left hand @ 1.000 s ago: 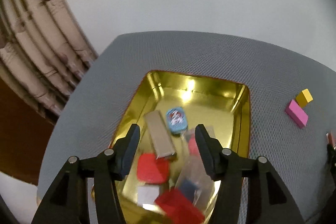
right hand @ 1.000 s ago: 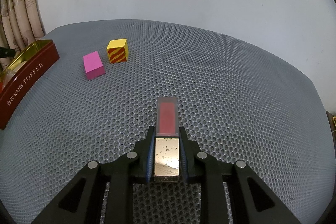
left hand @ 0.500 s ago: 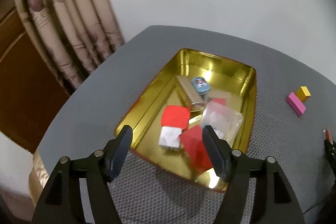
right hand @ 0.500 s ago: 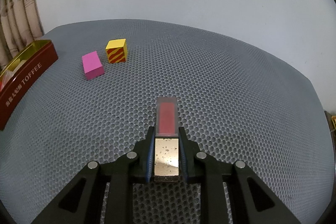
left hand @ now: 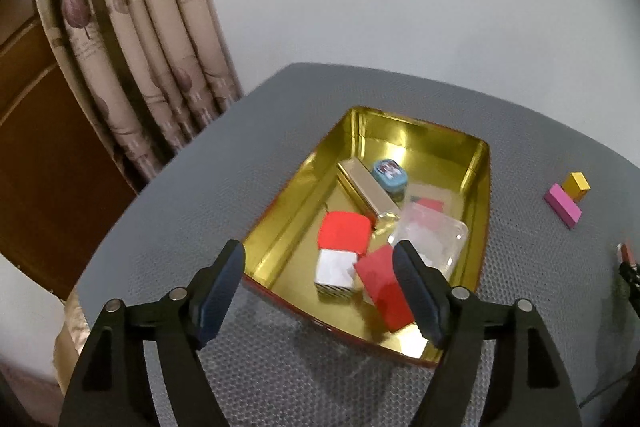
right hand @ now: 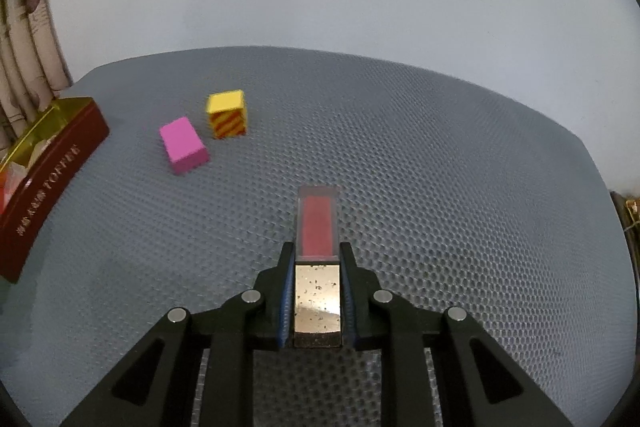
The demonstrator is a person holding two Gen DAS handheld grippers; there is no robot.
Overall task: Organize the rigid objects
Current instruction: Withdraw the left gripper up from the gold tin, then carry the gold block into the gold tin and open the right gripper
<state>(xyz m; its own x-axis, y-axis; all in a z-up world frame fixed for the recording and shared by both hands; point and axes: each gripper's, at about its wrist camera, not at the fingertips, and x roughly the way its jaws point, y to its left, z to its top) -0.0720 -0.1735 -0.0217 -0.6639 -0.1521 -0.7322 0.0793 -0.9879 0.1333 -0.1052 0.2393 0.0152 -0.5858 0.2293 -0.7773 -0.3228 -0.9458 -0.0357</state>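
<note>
A gold-lined tin [left hand: 476, 187] with dark red outer walls [right hand: 52, 171] sits on the grey mesh table and holds several small items: a red-and-white box [left hand: 340, 251], a red block [left hand: 384, 287], a clear plastic case [left hand: 432, 239], a gold bar [left hand: 366, 187] and a blue tin [left hand: 390, 177]. My left gripper [left hand: 320, 287] hovers above the tin's near end, jaws opening, nothing between them. My right gripper [right hand: 316, 287] is shut on a slim silver-and-clear lipstick case [right hand: 318, 259] with a red stick inside. A pink block [right hand: 183, 145] and a yellow striped cube [right hand: 227, 113] lie on the table.
Patterned curtains [left hand: 132, 39] and a brown wooden panel [left hand: 36, 147] stand beyond the table's left edge. A pale wall rises behind the table. The pink block [left hand: 564, 205] and the yellow cube [left hand: 576, 183] lie right of the tin. Bare grey mesh stretches right of the lipstick case.
My left gripper has pulled back and up from inside the tin, and its jaws have widened. The right gripper has stayed still, holding the lipstick case.
</note>
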